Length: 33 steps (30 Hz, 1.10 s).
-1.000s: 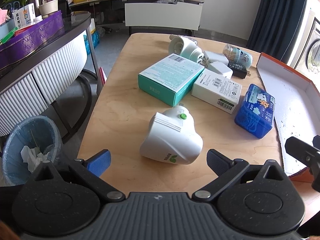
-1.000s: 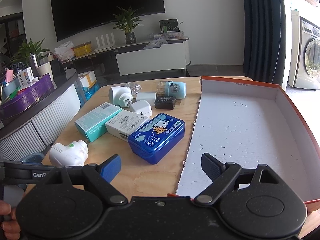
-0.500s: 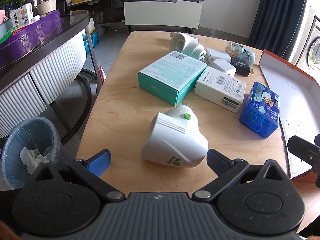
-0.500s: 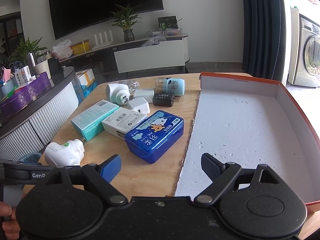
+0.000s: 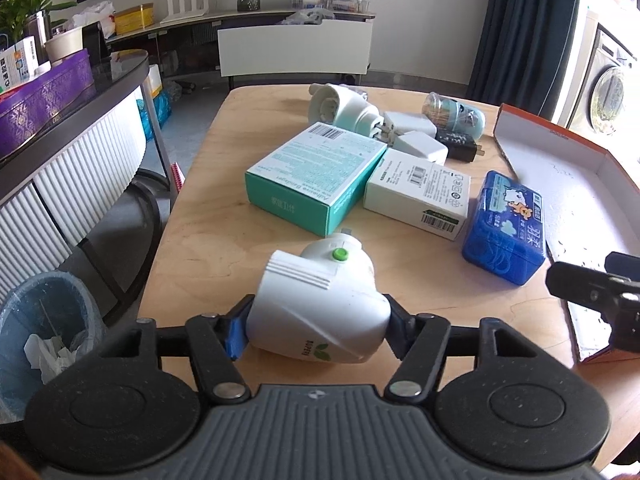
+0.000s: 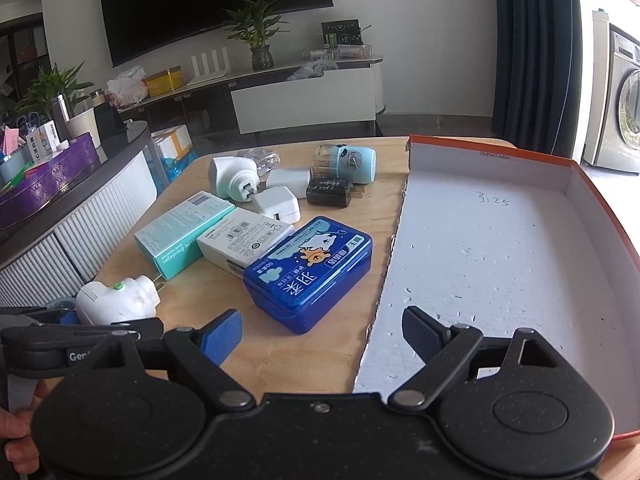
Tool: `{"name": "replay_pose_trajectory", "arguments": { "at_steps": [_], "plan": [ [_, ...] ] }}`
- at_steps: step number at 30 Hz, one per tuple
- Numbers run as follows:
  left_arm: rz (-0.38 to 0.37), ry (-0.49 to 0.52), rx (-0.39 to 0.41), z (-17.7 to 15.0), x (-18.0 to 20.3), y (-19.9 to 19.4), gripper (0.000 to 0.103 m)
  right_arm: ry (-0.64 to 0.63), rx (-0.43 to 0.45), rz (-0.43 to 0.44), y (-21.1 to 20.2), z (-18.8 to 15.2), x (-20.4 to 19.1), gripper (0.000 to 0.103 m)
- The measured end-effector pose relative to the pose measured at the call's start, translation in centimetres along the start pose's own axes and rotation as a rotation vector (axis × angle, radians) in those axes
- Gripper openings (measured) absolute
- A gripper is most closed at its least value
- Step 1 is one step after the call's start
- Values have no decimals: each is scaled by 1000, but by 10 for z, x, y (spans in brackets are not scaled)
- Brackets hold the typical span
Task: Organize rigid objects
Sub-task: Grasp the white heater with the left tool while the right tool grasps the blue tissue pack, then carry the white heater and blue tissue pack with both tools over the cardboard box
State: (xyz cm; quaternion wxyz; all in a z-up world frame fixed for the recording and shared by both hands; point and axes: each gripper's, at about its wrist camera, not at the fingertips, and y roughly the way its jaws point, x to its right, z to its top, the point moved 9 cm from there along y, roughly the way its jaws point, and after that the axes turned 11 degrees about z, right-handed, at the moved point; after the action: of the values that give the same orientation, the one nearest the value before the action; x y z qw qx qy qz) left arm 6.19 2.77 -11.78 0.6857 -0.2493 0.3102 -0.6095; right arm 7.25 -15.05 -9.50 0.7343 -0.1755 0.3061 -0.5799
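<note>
A white plug-in device (image 5: pixel 320 312) with a green button lies at the near edge of the wooden table (image 5: pixel 208 248). My left gripper (image 5: pixel 318 332) is closing on it, and both pads touch its sides. Further back lie a teal box (image 5: pixel 316 172), a white box (image 5: pixel 420 192) and a blue tin (image 5: pixel 506 228). My right gripper (image 6: pixel 322 334) is open and holds nothing; it hovers over the seam between the table and an orange-rimmed tray (image 6: pixel 500 260), just near of the blue tin (image 6: pixel 310 268). The white device (image 6: pixel 116 300) shows at its far left.
At the table's far end lie a second white plug device (image 5: pixel 340 110), two white chargers (image 6: pixel 280 204), a black charger (image 6: pixel 330 192) and a light blue bottle (image 6: pixel 352 164). A lined waste bin (image 5: pixel 44 336) and a curved counter (image 5: pixel 80 152) stand left of the table.
The left gripper's jaws have closed from wide open onto the sides of the white device, which now fills the gap between them. The right gripper stays open and has hardly moved.
</note>
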Motion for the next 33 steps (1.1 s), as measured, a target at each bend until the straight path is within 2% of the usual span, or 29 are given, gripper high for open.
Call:
{"name": "replay_pose_trajectory", "arguments": {
  "at_steps": [4,10,12,15,22,24,25,28,30,33],
  "plan": [
    [-7,-22,13,3,0,-2,65,15,-14,-10,10,13,3,102],
    [-35,-65,16,8,-1,-4,65,136,-37,-5,39,38,2,102],
    [-44,-74,15,8,-1,-4,65,124,-49,-38,54,43,2,102],
    [-53,-83,16,8,-2,-5,65,119,-108,-95,75,39,8,102],
    [-66,-98,8,9,-4,-1,65,153,-161,-139,71,26,30,102],
    [-67,-94,8,9,-2,0,65,162,-195,-124,77,26,33,101],
    [-67,-91,8,10,-1,-1,65,144,-207,-136,79,27,32,99],
    [-74,-85,11,13,4,-2,65,56,-230,-124,86,31,22,76],
    [-75,-78,17,15,7,-4,65,68,-230,-79,84,31,19,75],
    [-82,-83,22,21,10,-7,65,52,-186,-54,72,35,18,75]
  ]
}}
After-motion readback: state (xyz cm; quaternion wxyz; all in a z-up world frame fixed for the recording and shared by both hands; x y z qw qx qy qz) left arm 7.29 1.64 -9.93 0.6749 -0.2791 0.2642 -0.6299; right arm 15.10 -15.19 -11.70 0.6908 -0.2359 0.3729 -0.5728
